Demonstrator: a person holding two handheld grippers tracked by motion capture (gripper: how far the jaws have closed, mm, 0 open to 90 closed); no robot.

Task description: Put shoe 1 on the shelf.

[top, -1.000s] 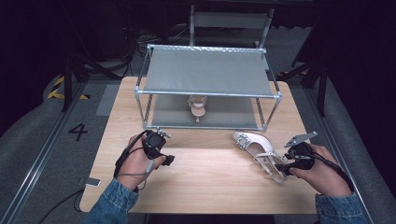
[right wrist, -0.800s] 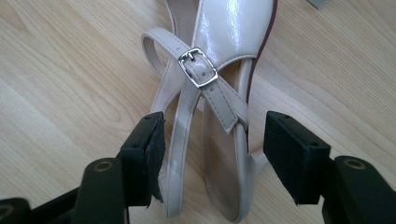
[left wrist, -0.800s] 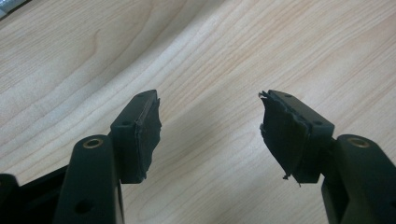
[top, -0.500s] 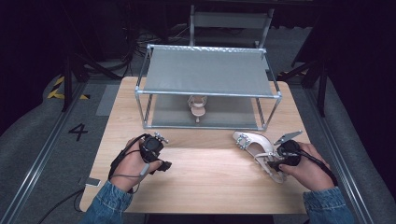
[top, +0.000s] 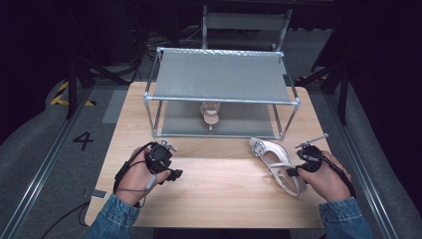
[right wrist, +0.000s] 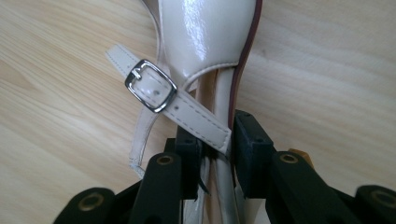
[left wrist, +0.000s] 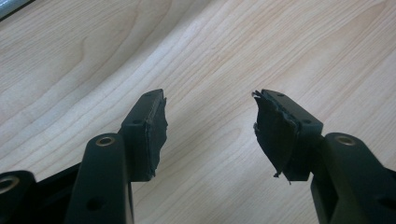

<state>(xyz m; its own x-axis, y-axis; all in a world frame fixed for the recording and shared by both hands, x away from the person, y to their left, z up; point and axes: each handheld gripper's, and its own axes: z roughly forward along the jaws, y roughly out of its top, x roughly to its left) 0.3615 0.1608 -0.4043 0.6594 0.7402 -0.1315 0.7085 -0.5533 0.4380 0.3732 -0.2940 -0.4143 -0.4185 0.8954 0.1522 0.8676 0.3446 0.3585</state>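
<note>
A cream high-heeled sandal (top: 271, 152) lies on the wooden table (top: 224, 199) at the right, in front of the rack. My right gripper (top: 294, 172) is shut on its heel end. In the right gripper view the gripper (right wrist: 217, 128) clamps the heel and the buckled ankle strap (right wrist: 151, 86) of the sandal (right wrist: 205, 32). A second matching sandal (top: 211, 112) stands on the lower shelf of the metal rack (top: 221, 99). My left gripper (top: 174, 175) rests at the table's front left. It (left wrist: 210, 95) is open over bare wood and holds nothing.
The rack has a grey top shelf (top: 219, 74) and a lower shelf, and it takes up the far half of the table. A chair (top: 244, 22) stands behind it. Bare wood lies between the two hands. A small grey object (top: 97, 194) lies at the table's front-left corner.
My right gripper has moved left onto the sandal's heel end and shut on it. The left hand has barely shifted.
</note>
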